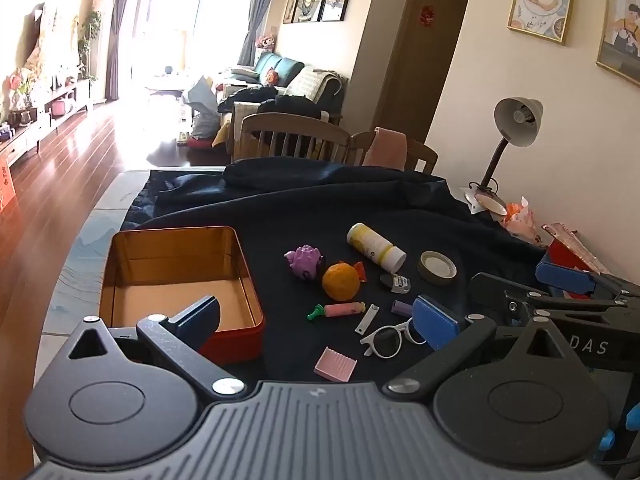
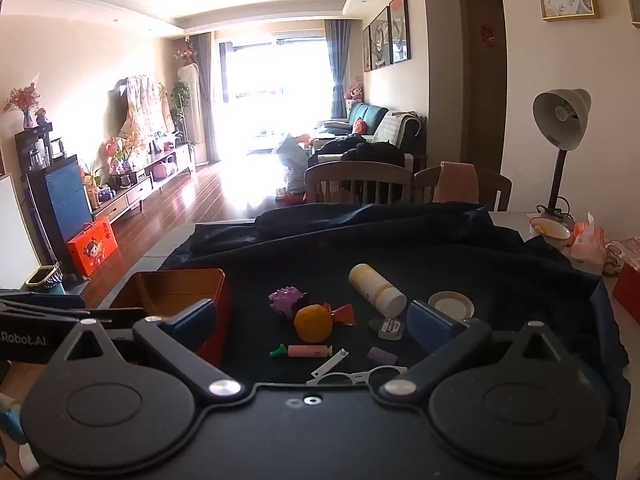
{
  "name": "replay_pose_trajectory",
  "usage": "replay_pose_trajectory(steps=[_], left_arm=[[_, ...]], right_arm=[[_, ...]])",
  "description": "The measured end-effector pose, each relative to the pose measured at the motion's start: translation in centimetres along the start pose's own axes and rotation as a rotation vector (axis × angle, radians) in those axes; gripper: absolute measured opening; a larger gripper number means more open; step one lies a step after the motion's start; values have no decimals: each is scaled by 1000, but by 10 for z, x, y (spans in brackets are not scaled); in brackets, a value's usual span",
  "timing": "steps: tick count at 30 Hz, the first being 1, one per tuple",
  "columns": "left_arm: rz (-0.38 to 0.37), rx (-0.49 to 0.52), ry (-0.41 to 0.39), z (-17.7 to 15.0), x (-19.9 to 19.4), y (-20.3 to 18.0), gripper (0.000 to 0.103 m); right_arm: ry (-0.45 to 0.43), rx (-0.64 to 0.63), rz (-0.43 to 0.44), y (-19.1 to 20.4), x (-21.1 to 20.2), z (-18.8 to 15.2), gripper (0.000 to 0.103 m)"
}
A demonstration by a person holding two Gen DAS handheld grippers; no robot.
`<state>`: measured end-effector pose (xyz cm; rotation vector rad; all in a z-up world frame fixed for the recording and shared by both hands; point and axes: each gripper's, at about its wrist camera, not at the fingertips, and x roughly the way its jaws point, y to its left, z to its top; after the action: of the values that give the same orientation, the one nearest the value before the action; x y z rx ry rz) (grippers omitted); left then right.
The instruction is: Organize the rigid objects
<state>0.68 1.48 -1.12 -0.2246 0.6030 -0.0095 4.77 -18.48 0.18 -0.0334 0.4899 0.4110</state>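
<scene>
"Which step was in hand?"

"The very first, by the look of it: the tin (image 1: pixel 132 276) stood empty at the worktop's left, with the ball (image 1: pixel 341 282), bottle (image 1: pixel 375 246) and glasses (image 1: pixel 390 338) scattered just beside it on the dark cloth (image 1: pixel 400 208)."

"And the fingers?"

"Both the left gripper (image 1: pixel 316 316) and right gripper (image 2: pixel 312 322) were spread wide and held nothing. The next move likely called for lowering onto one item."

A table (image 1: pixel 80 248) with a pale patterned top is carrying a dark blue cloth (image 1: pixel 320 216), which is covering most of it and bunching into folds at the far side. Beyond the cloth's right edge, 1 desk lamp (image 1: pixel 508 140) is standing on the bare top, with a small bowl (image 1: pixel 490 203) and a pink-and-orange packet (image 1: pixel 520 216) lying just beside its base.
</scene>
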Motion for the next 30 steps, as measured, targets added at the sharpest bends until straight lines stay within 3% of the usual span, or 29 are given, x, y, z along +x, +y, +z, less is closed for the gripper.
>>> replay_pose_trajectory(steps=[30], left_arm=[[-5, -23, 20, 3, 15, -7, 103]], right_arm=[[9, -10, -19, -5, 7, -2, 102]])
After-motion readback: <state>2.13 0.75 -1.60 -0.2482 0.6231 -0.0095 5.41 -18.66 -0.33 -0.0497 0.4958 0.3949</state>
